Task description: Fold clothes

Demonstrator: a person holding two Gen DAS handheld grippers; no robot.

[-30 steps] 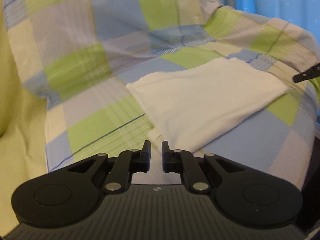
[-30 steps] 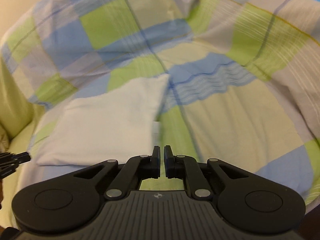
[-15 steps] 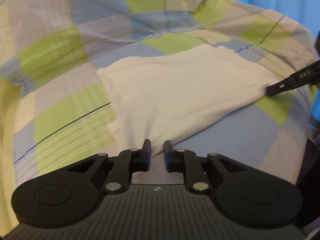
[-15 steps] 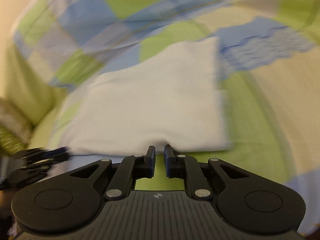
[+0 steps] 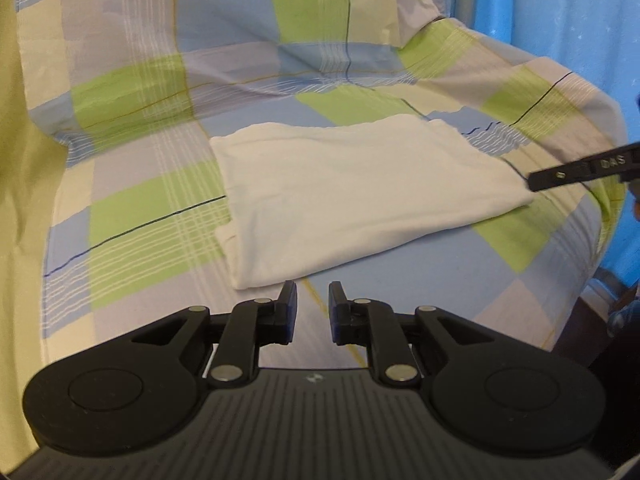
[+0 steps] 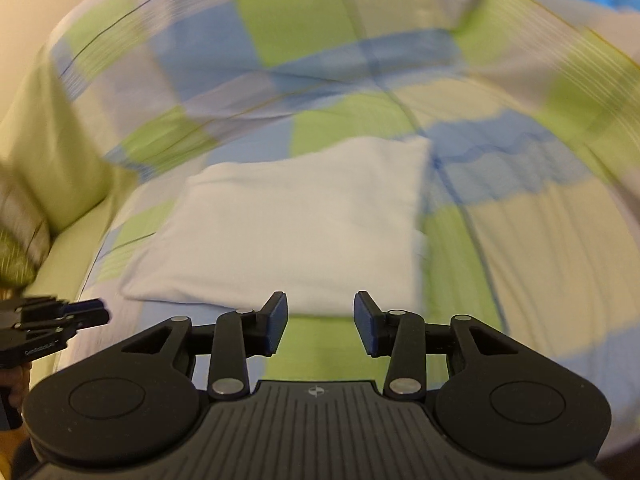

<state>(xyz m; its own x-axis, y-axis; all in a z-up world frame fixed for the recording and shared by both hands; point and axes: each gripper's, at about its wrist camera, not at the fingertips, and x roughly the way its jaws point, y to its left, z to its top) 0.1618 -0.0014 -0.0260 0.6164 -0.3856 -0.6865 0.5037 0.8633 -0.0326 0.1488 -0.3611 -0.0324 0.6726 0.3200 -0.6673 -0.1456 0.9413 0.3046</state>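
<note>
Though folded, white cloth (image 5: 352,196) just beyond left gripper (image 5: 312,307)

The right gripper (image 6: 320,322) hangs with its jaws parted and empty, just short of the near edge of a folded white cloth (image 6: 292,224) lying flat on a checked sheet (image 6: 520,248). The left gripper (image 6: 60,320) pokes in at the left.

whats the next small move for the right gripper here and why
Probably ease the right gripper forward and down onto the near edge of the white garment, then close. Its jaws stand open and empty just short of that edge, and the garment lies flat, partly folded, on the checked sheet. The left gripper, also open, waits at the other end.
</note>
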